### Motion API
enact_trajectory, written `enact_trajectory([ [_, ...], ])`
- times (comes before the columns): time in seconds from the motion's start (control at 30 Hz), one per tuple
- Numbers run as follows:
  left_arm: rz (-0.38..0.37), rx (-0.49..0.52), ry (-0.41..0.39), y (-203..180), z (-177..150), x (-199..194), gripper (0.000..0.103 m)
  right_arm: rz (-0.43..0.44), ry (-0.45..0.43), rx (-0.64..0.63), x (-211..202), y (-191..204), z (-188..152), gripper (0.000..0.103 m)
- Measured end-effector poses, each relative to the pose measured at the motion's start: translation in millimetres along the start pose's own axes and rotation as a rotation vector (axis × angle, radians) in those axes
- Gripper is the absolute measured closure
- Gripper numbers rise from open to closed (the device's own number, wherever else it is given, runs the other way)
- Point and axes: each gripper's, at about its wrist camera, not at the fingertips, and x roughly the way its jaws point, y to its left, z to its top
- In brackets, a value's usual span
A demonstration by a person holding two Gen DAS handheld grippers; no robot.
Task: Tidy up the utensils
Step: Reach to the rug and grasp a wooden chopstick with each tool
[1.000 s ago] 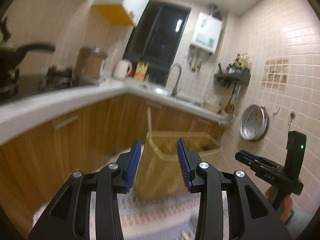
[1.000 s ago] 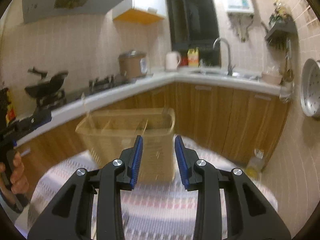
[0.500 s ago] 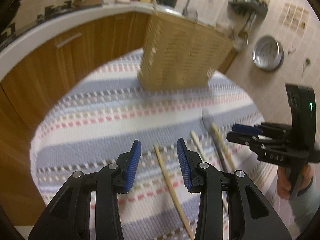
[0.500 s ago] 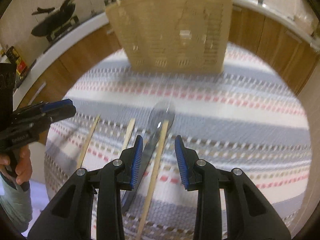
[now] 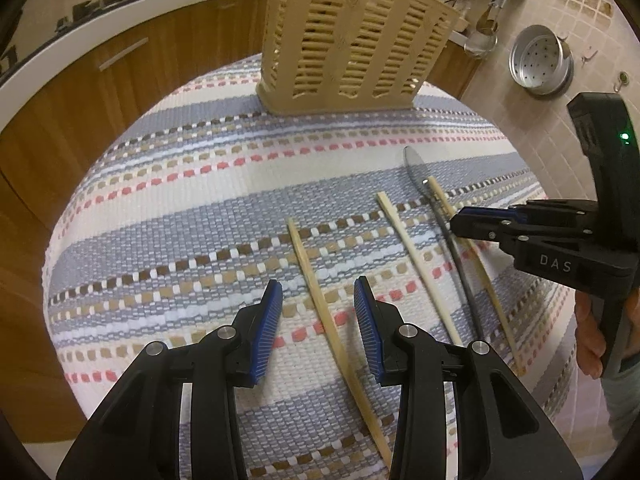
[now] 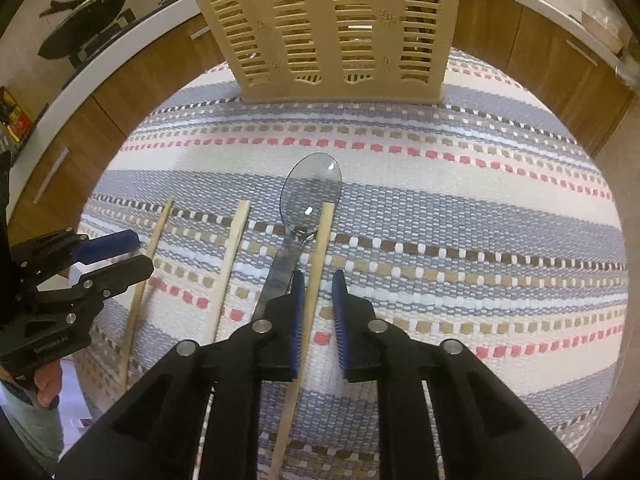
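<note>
Between the slatted utensil basket [image 6: 328,28] and your hands, three bamboo chopsticks and a clear plastic spoon [image 6: 308,200] lie side by side on the striped cloth of the worktop [image 6: 460,208], all well apart from the basket's base. Your right gripper [image 6: 316,304] has just been closing: its jaws now stand narrow around the chopstick nearest the spoon [image 6: 320,256], which touches the spoon's bowl at its far tip; one pad looks to be against the stick, the other not yet. Your left gripper [image 5: 318,316] hangs partly open over the chopstick farthest from the spoon [image 5: 320,304], which lies between the jaws, untouched. These sticks are likely light, stiff and smooth, so they may roll or pivot in a pinch; take each near its middle, square across the shaft. The spoon looks thin and slippery, its handle lying right against your target, so keep the pad off it. The middle chopstick [image 6: 230,264] lies free between the two.
</note>
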Motion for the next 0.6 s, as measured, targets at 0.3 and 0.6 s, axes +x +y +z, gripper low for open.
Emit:
enact_trajectory([
  [0.3,0.038,0.056,0.076,-8.6,12.3,10.3,0.068,-0.123,0.105,-0.083,22.5,25.8,25.2,0.091],
  [0.6,0.049,0.049,0.182,-6.2,34.4,20.0,0.097,-0.064,0.131,0.023,17.4,-5.7,31.5,0.099],
])
